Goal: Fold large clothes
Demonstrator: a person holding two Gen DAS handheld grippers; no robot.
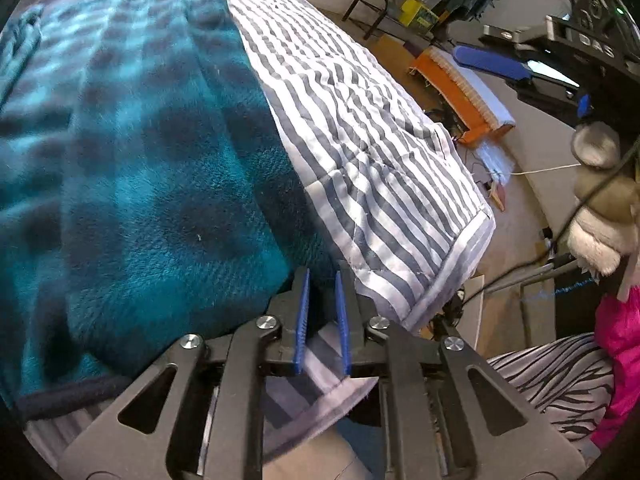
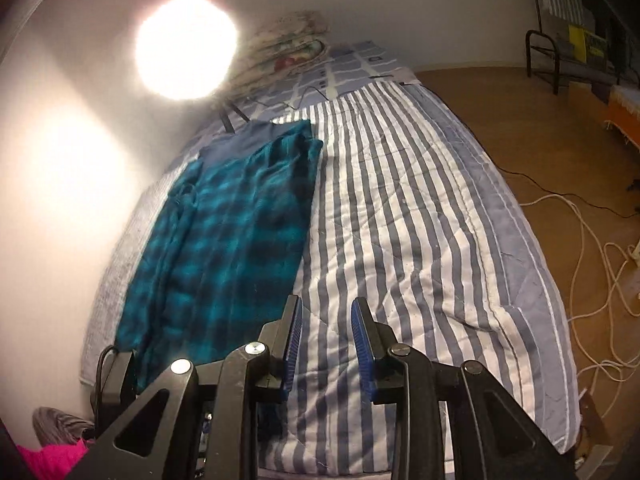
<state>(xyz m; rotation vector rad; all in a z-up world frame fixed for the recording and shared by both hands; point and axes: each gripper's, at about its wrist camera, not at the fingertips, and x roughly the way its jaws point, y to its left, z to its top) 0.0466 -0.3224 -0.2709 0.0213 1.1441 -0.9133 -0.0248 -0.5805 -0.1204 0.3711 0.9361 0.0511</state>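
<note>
A: Garment first?
B: Teal plaid fleece (image 2: 224, 240), lying flat in a long strip on the left half of the bed, close to the wall (image 2: 60, 200). Dark blue band at its far end. In the left wrist view it fills the left side (image 1: 132, 168), with a dark hem at the near edge.
A: What's under it?
B: Striped quilt (image 2: 400, 208), grey and white, covering the bed. The fleece's right edge runs along the quilt's stripes.
A: Left gripper (image 1: 322, 292)?
B: Jaws slightly apart, narrow gap, blue pads showing. Nothing pinched. Tips sit at the fleece's near right corner; touching it or not, can't tell. Quilt shows through the gap.
A: Right gripper (image 2: 326, 320)?
B: Jaws apart, wider gap, empty. It hovers over the quilt just right of the fleece's near end.
A: Surroundings?
B: Bright lamp (image 2: 186, 48) on the far left, a floral pillow (image 2: 288, 48) at the bed's far end. Wood floor (image 2: 540, 128) right of the bed, with white cables (image 2: 592, 264). Pink cloth (image 1: 620, 360) and a zebra-print cloth (image 1: 560, 380) near right in the left wrist view. An orange bench (image 1: 456, 88) on the far right.
</note>
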